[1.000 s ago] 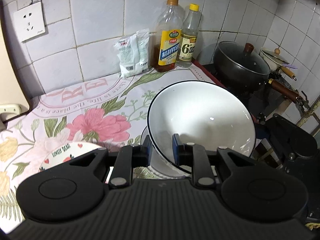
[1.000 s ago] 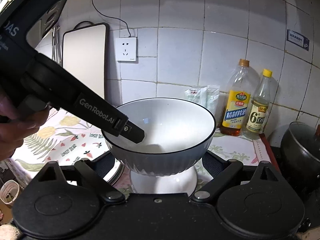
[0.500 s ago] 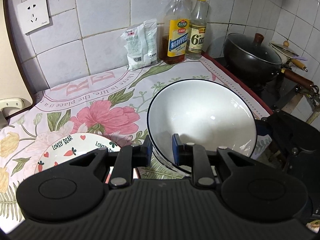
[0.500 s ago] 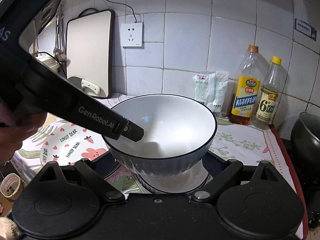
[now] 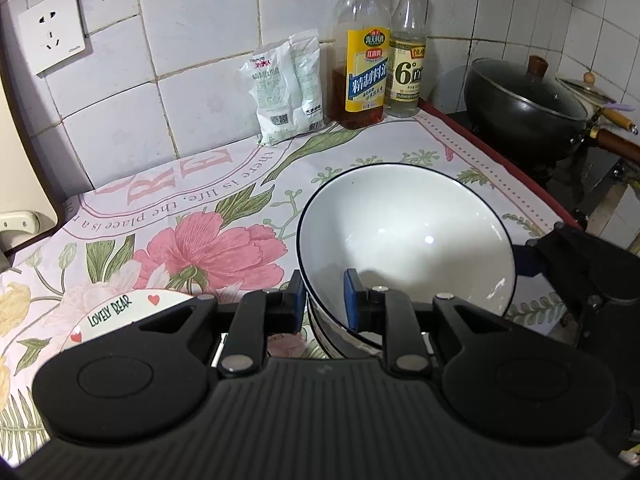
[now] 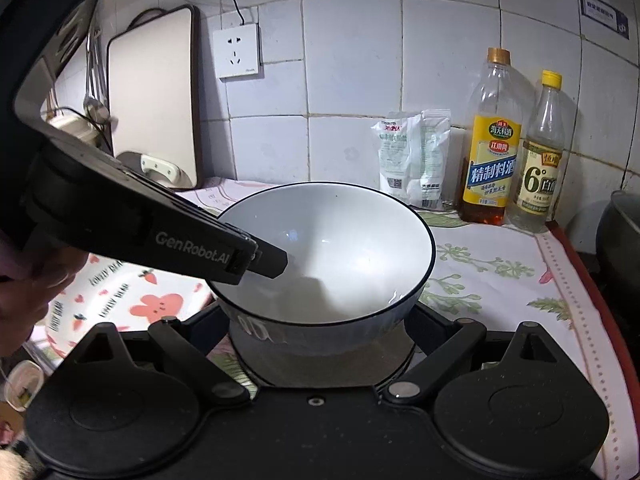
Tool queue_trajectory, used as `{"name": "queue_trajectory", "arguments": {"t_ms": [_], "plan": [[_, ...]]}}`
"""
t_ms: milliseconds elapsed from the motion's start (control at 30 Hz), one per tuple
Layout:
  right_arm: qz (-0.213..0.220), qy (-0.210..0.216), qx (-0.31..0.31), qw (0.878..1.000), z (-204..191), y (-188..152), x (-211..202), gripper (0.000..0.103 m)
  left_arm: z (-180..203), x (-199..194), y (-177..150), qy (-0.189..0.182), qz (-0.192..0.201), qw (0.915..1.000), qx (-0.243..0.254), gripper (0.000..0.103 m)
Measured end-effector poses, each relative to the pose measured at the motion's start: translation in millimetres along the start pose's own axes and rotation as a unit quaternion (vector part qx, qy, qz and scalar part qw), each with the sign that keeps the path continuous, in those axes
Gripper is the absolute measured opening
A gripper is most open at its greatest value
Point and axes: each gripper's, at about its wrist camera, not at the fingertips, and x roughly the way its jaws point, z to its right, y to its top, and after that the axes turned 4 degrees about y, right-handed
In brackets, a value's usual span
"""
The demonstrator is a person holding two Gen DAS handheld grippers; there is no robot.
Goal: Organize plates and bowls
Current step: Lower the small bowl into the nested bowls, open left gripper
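A white bowl with a dark rim is held by my left gripper, which is shut on its near rim. The bowl sits low over a second white bowl beneath it. My right gripper is open, with its fingers either side of the bowl's lower body. In the right wrist view the left gripper reaches in from the left onto the rim. A "Lovely Bear" plate lies on the floral cloth to the left, and also shows in the right wrist view.
Two bottles and a white packet stand against the tiled wall. A black wok sits on the stove at right. A cutting board leans at the back left. The cloth's red edge borders the stove.
The bowl has come down closer to the bowl beneath it. Both grippers have moved lower and nearer the counter. The left grip has not changed.
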Motion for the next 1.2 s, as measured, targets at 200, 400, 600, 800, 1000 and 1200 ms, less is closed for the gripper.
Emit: {"name": "queue_trajectory", "arguments": {"t_ms": [200, 400, 600, 800, 1000, 1200], "plan": [[-0.010, -0.004, -0.004, 1.000, 3, 0, 2, 0.096, 1, 5, -1, 0.003, 0.003, 0.9999, 0.011, 0.019], [-0.017, -0.010, -0.010, 1.000, 3, 1, 0, 0.097, 3, 7, 0, 0.010, 0.009, 0.9998, 0.014, 0.019], [-0.011, -0.013, -0.015, 1.000, 4, -3, -9, 0.098, 0, 8, 0, 0.009, 0.013, 0.9999, 0.000, 0.019], [0.003, 0.017, -0.018, 1.000, 6, -10, -20, 0.100, 2, 12, -5, 0.030, 0.027, 0.9991, 0.013, 0.007], [0.037, 0.034, 0.006, 0.999, 11, -17, -20, 0.098, -5, 9, -9, 0.020, 0.034, 0.9992, -0.010, 0.008], [0.068, 0.009, -0.024, 0.997, 0, -31, -24, 0.097, -20, -2, -20, -0.020, 0.040, 0.9971, -0.061, 0.012]]}}
